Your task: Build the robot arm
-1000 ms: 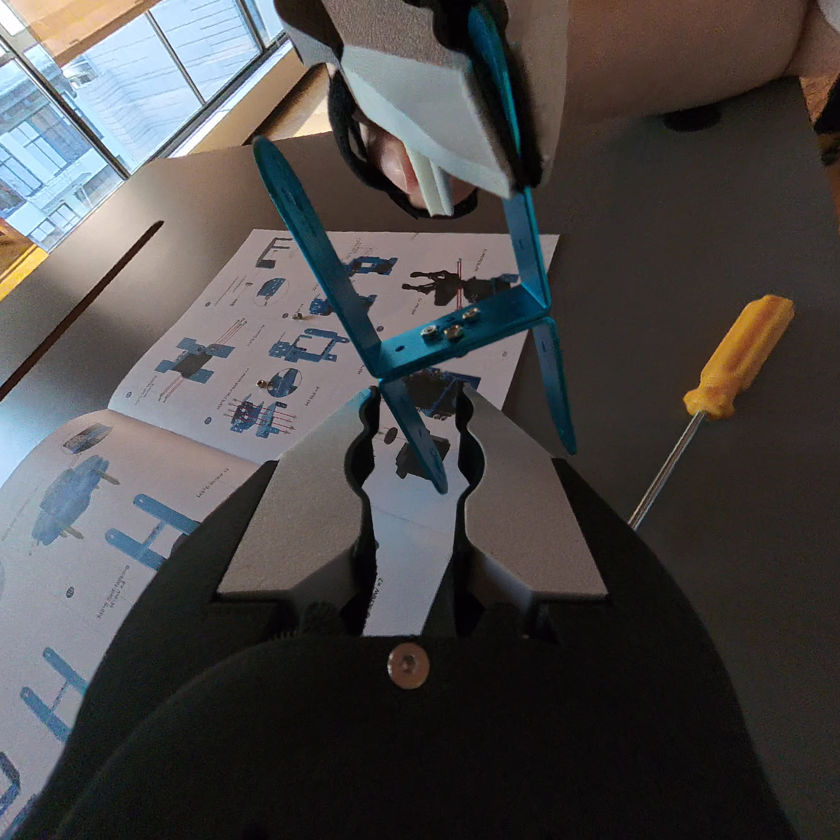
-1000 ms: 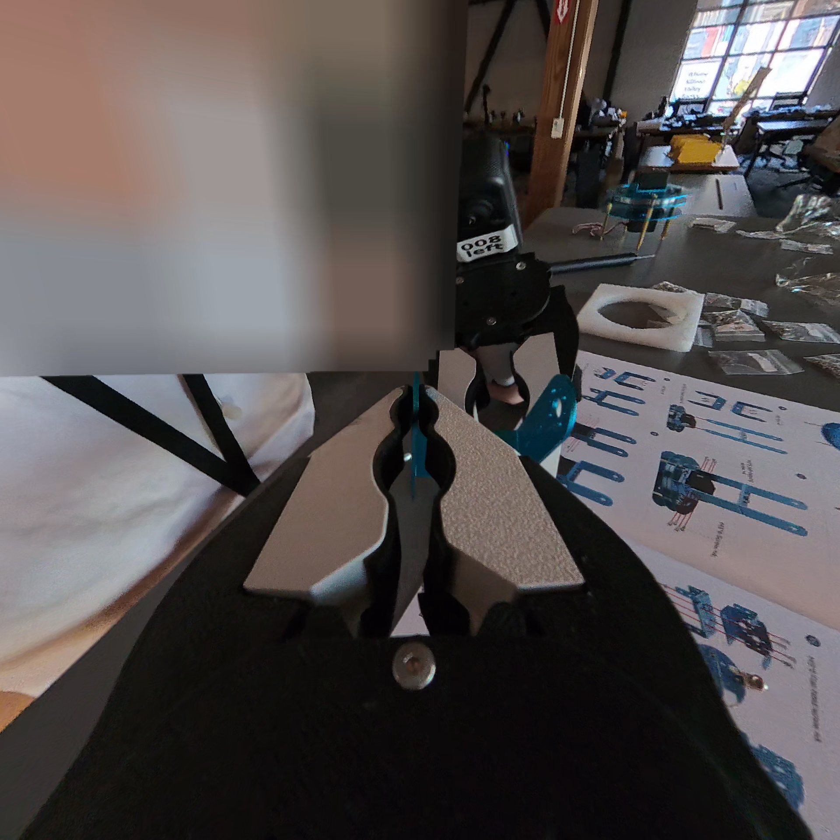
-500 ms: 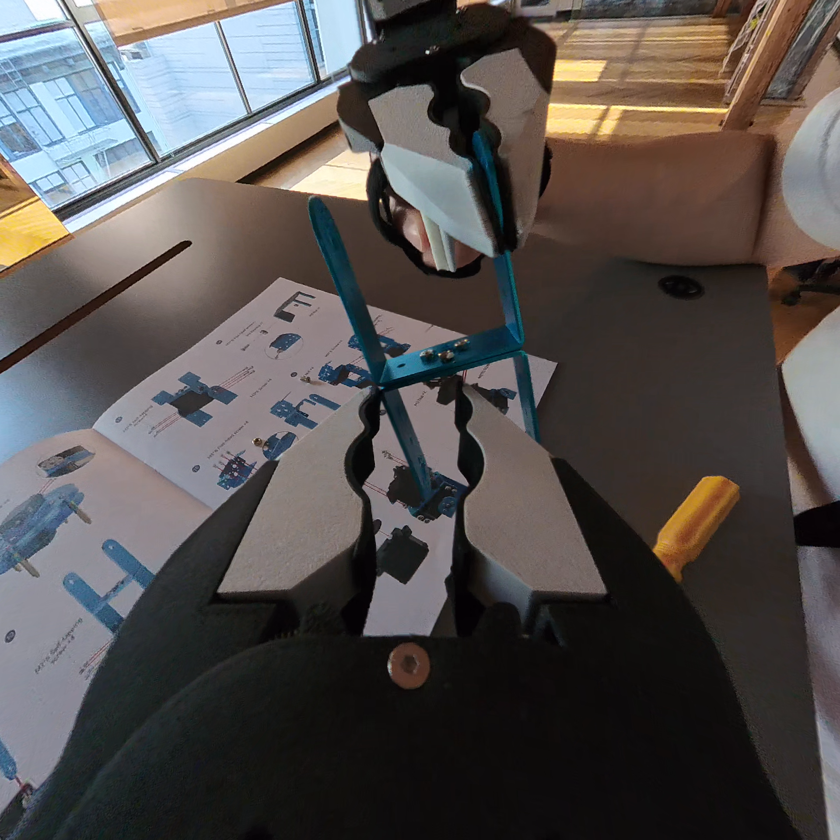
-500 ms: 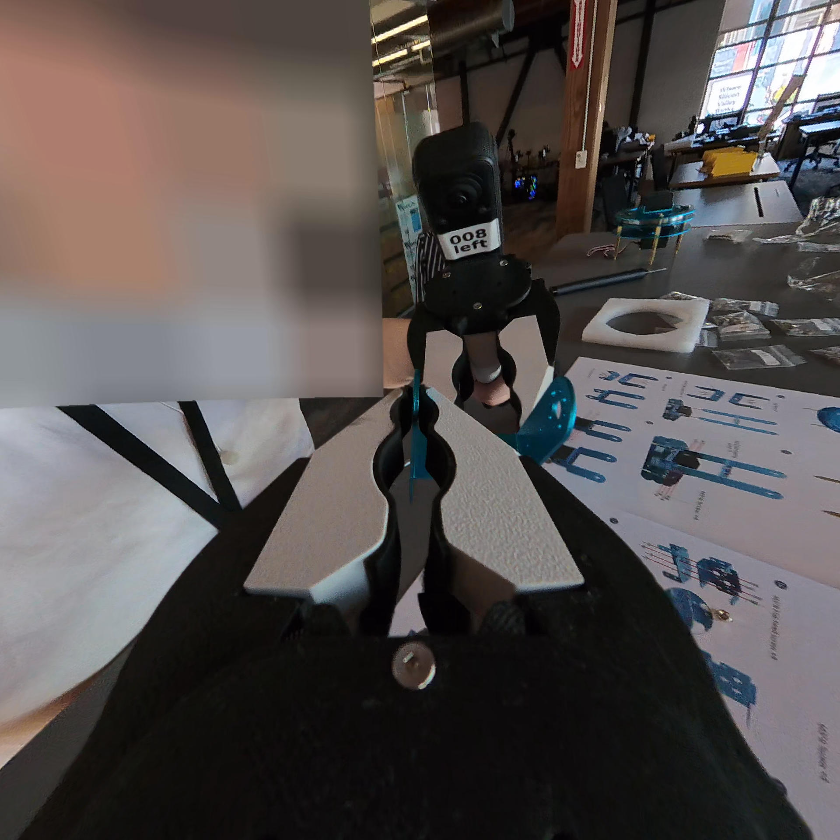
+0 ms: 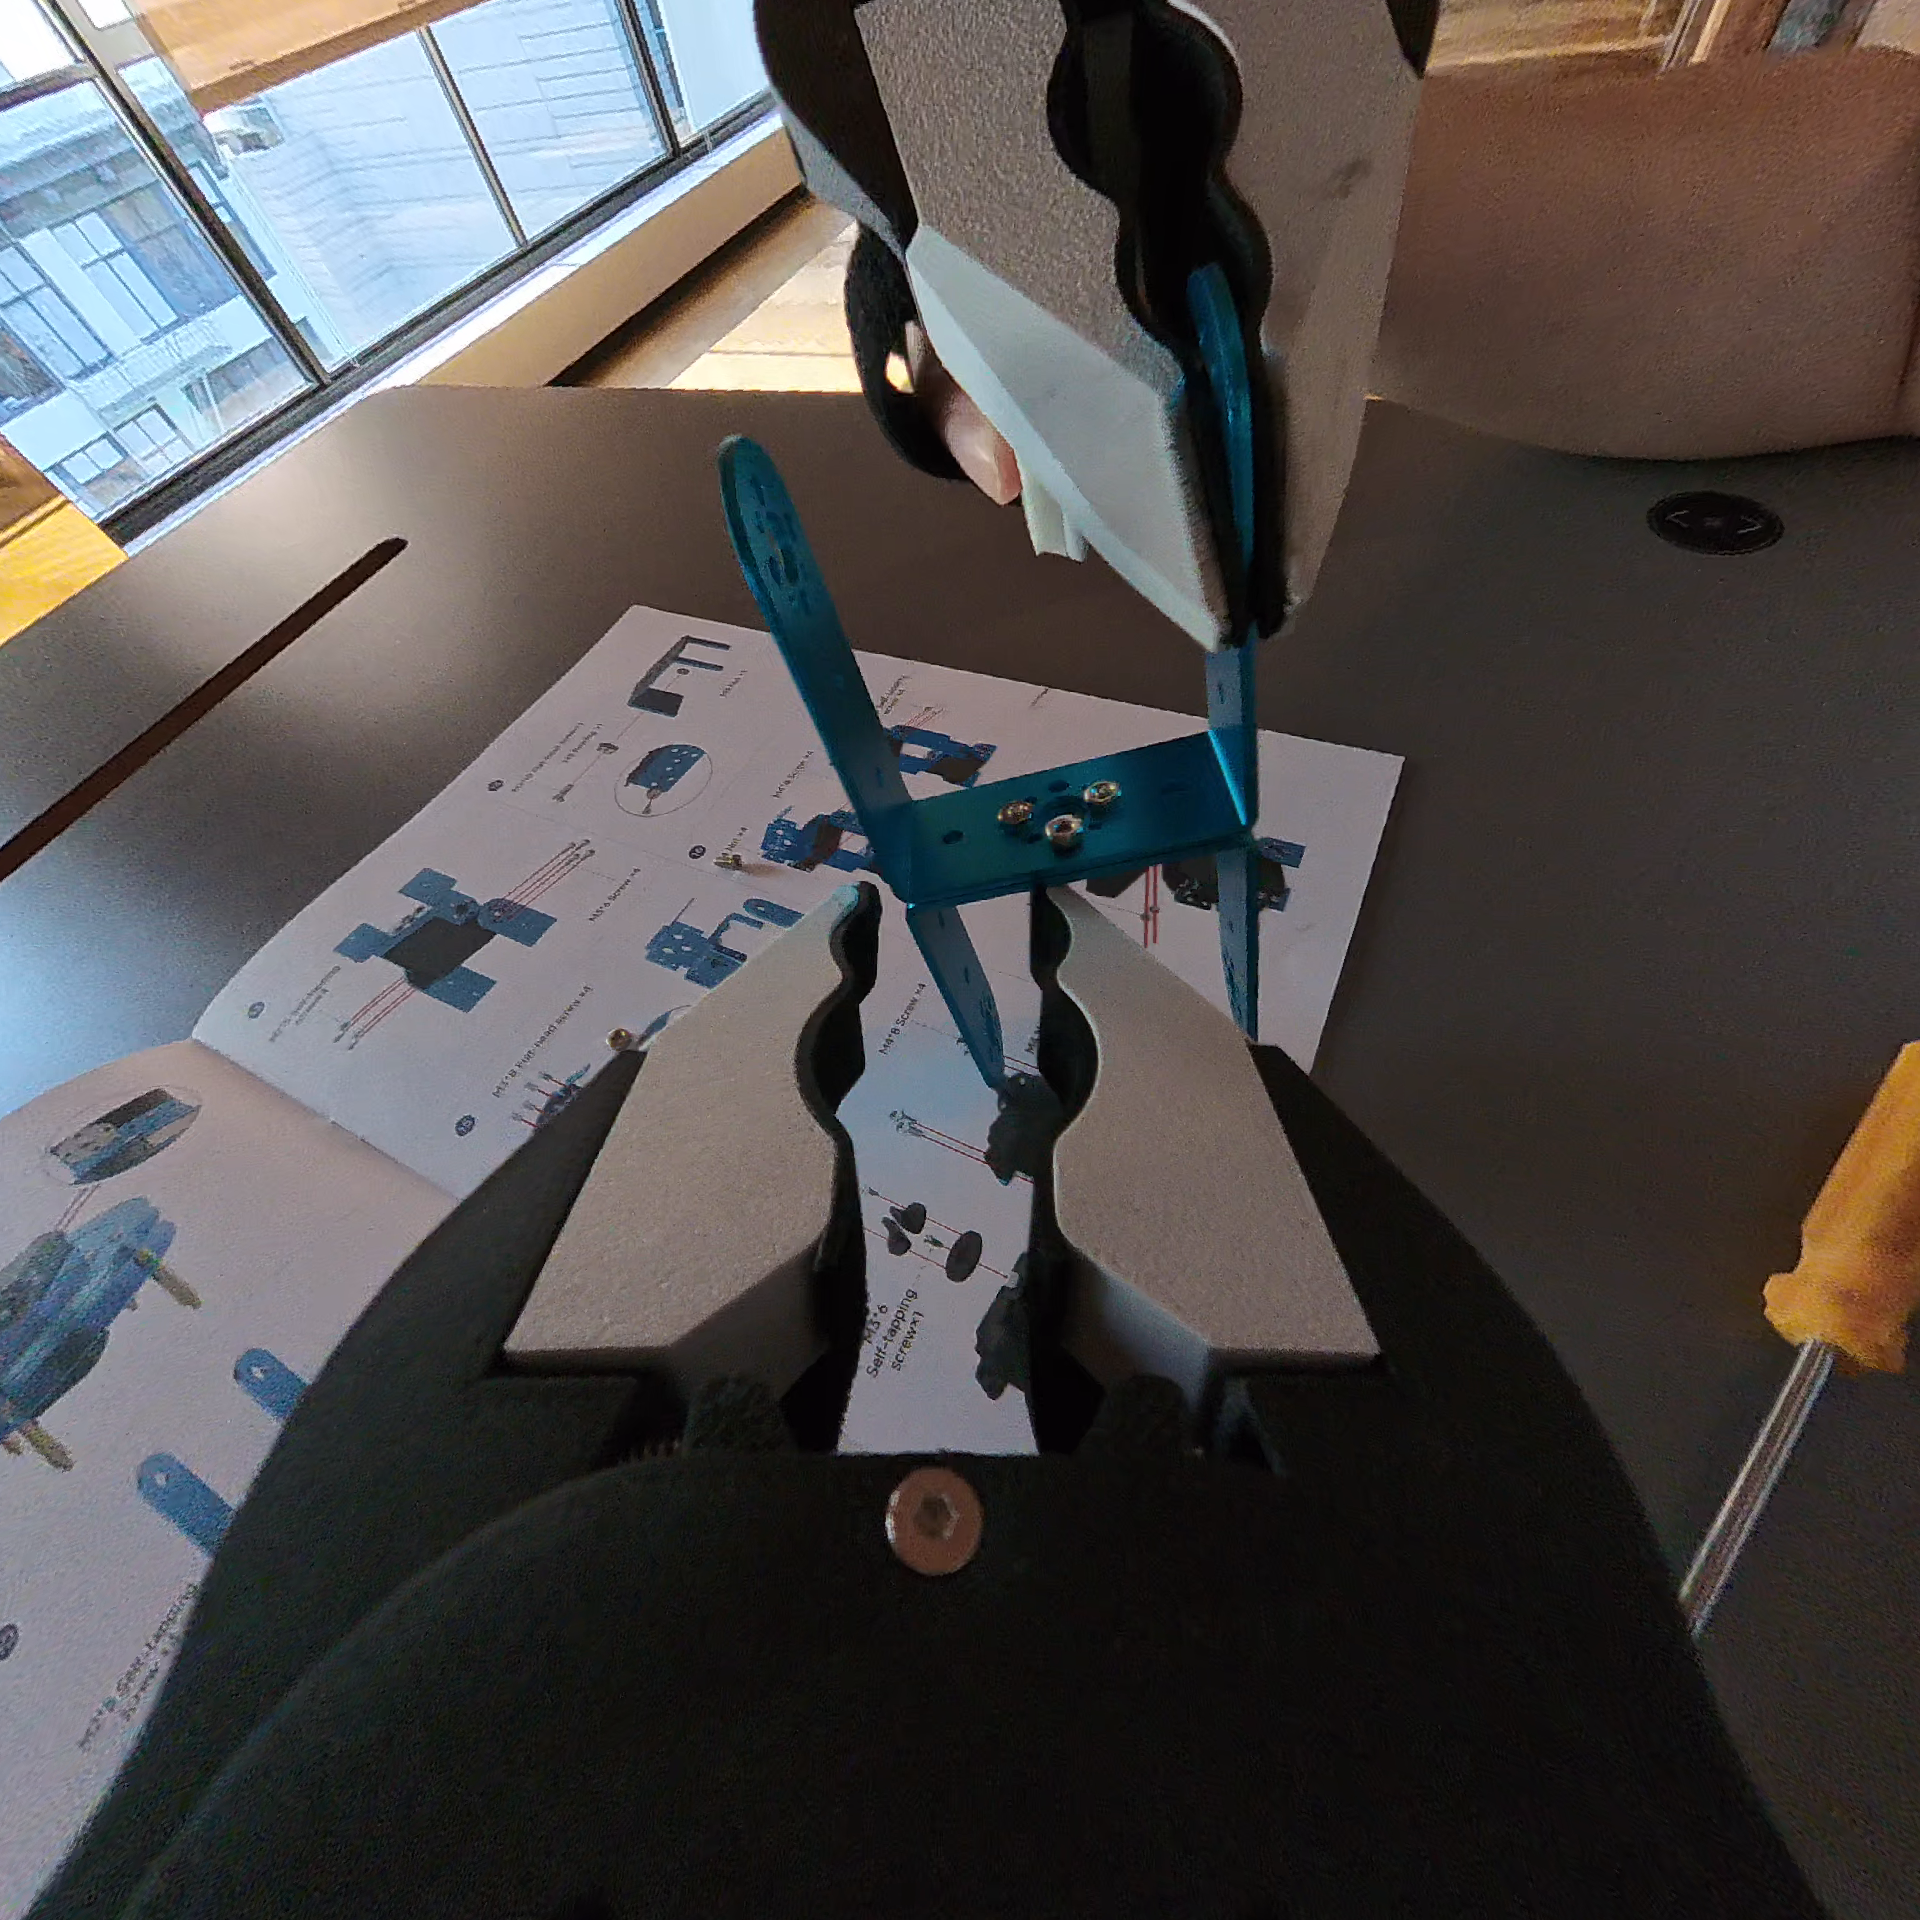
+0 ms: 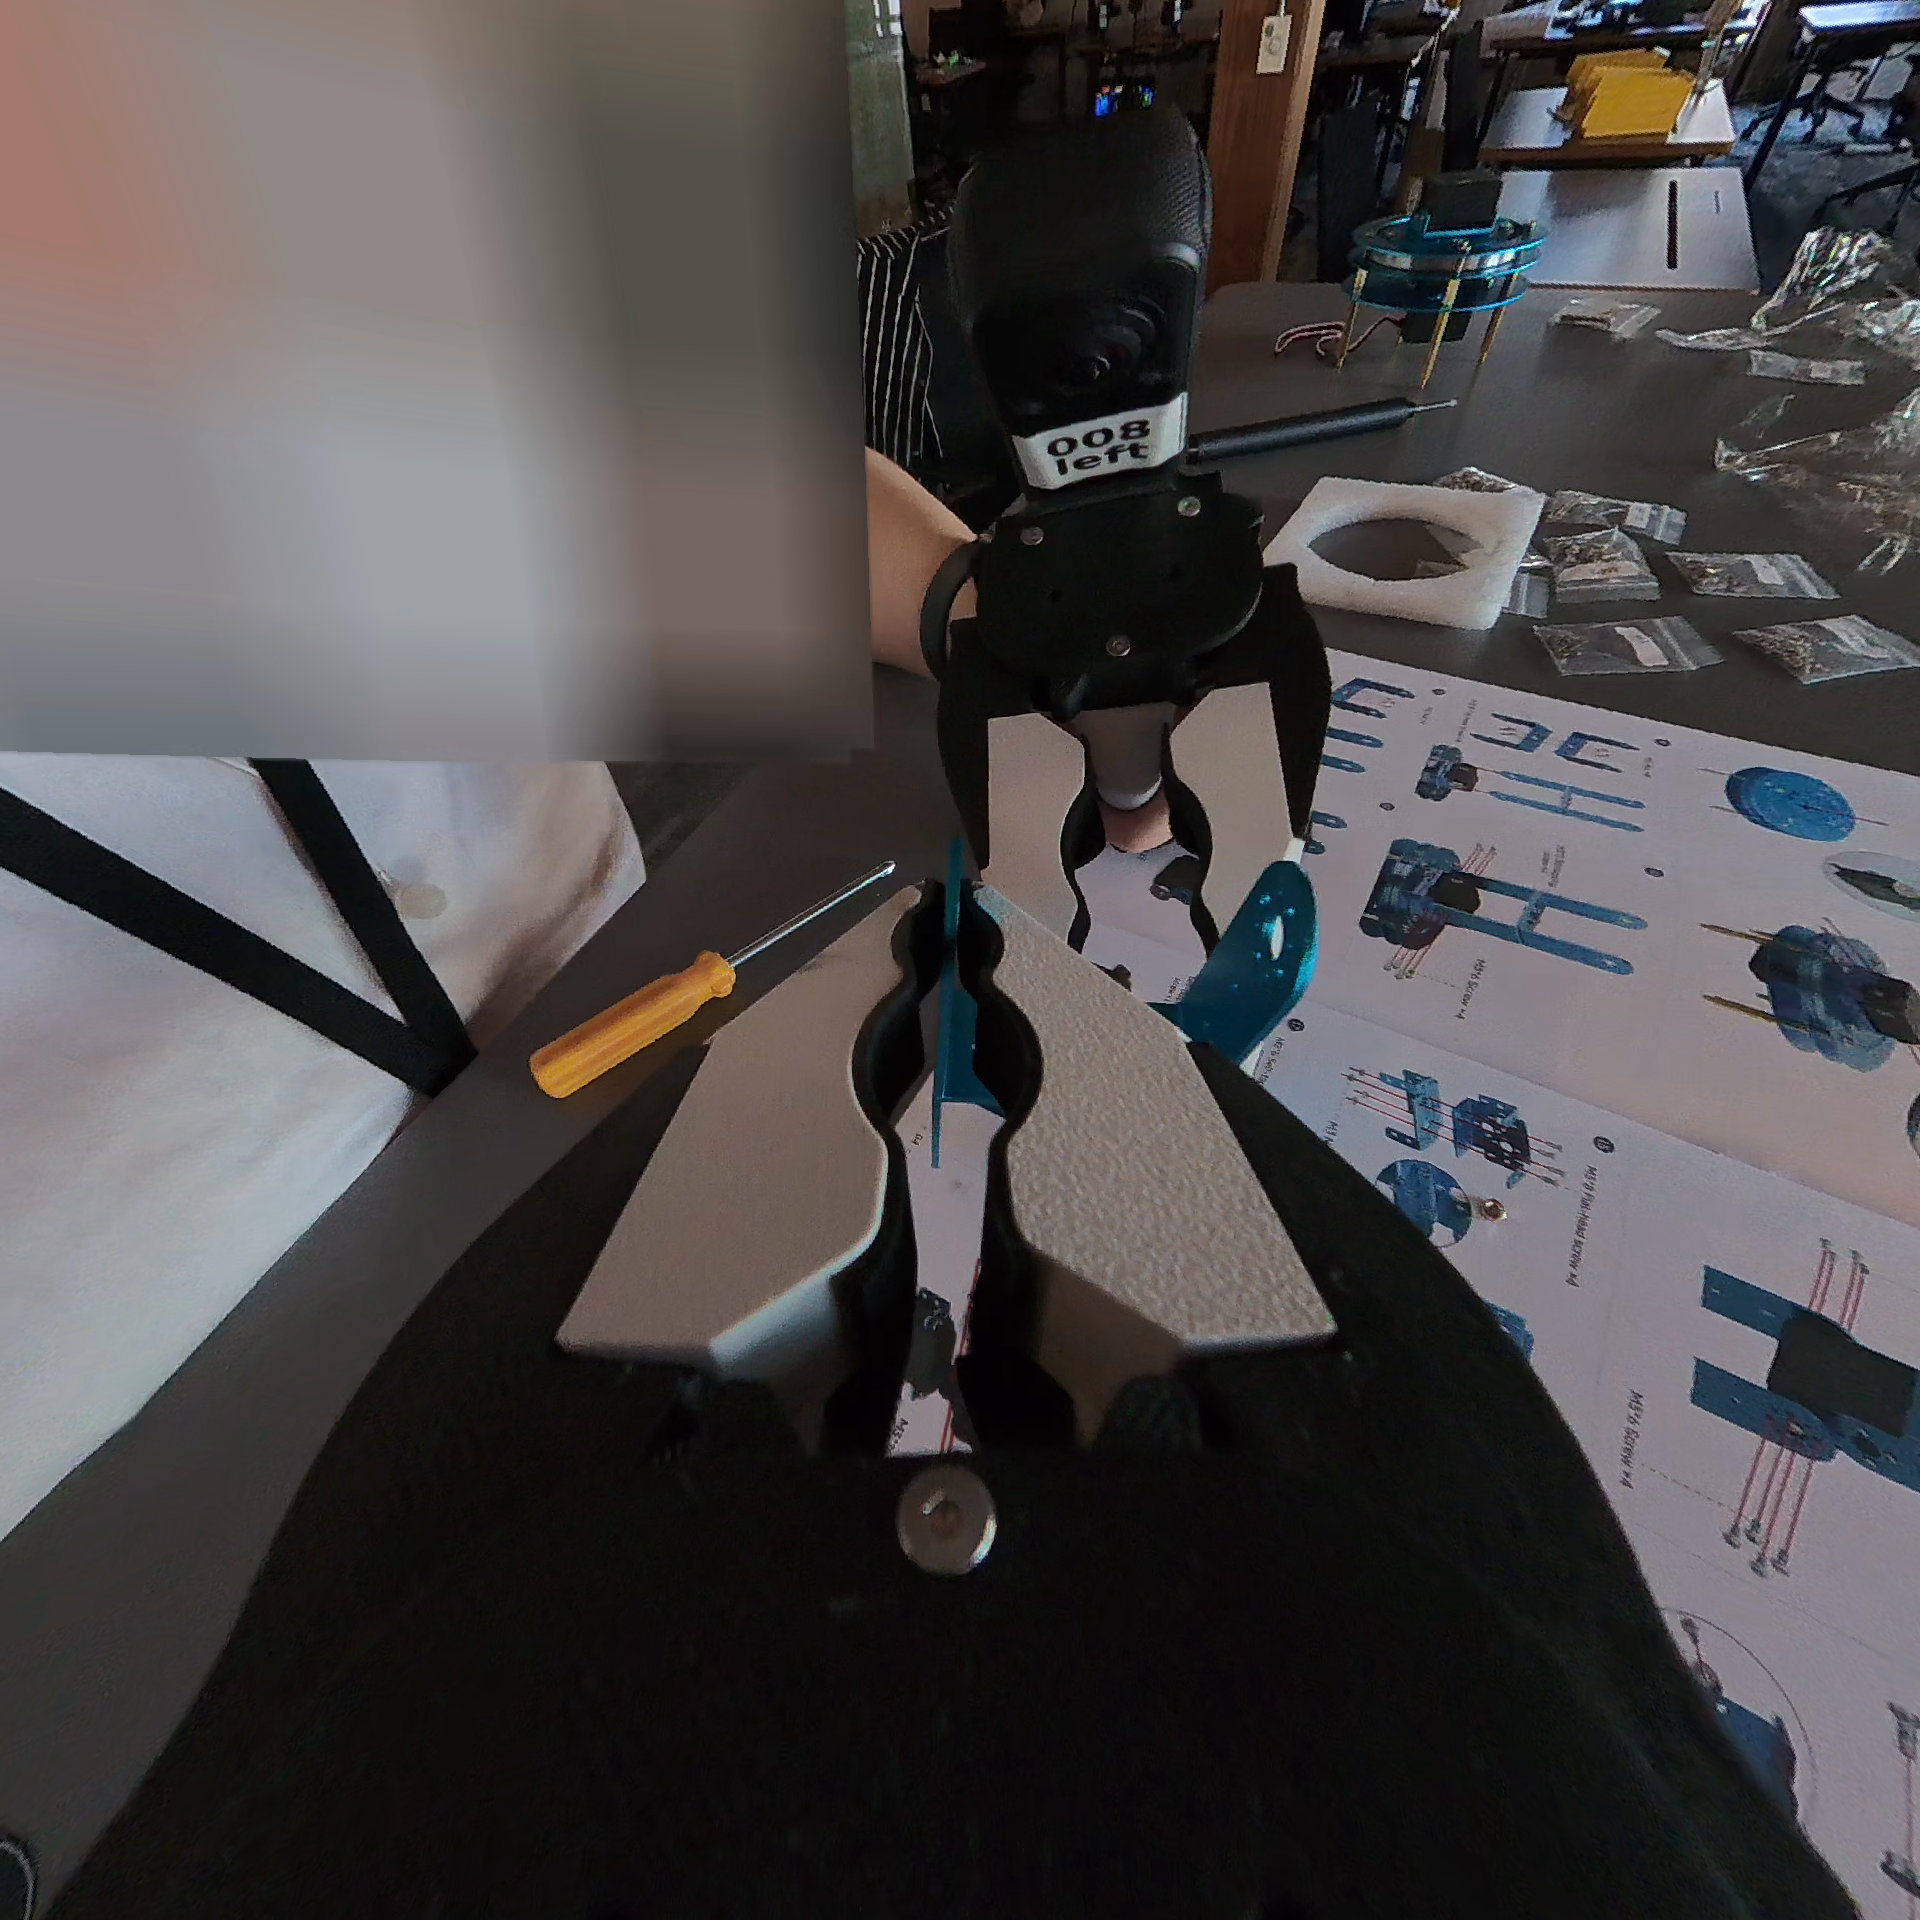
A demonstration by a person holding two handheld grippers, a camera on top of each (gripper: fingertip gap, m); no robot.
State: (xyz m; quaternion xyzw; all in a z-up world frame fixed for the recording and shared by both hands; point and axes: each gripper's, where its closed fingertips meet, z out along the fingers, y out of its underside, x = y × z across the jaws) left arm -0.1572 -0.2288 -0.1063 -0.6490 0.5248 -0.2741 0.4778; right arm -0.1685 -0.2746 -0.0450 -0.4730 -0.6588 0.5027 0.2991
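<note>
Grey worktop (image 5: pixel 1558 935), manual (image 5: pixel 499 935) spread at our nine o'clock. Our right hand-held gripper (image 6: pixel 961 914) pinches one arm of the blue bracket (image 5: pixel 1070 831) at twelve; our left hand-held gripper (image 5: pixel 956 904) gapes just beneath, empty. Thin edge-grip: we judge a nudge could twist it free.

Both grippers: black bodies, grey wavy-edged fingers (image 5: pixel 717 1132), silver hex screw (image 5: pixel 933 1525) at 6 o'clock; white shirt (image 6: pixel 156 1091), black straps.
</note>
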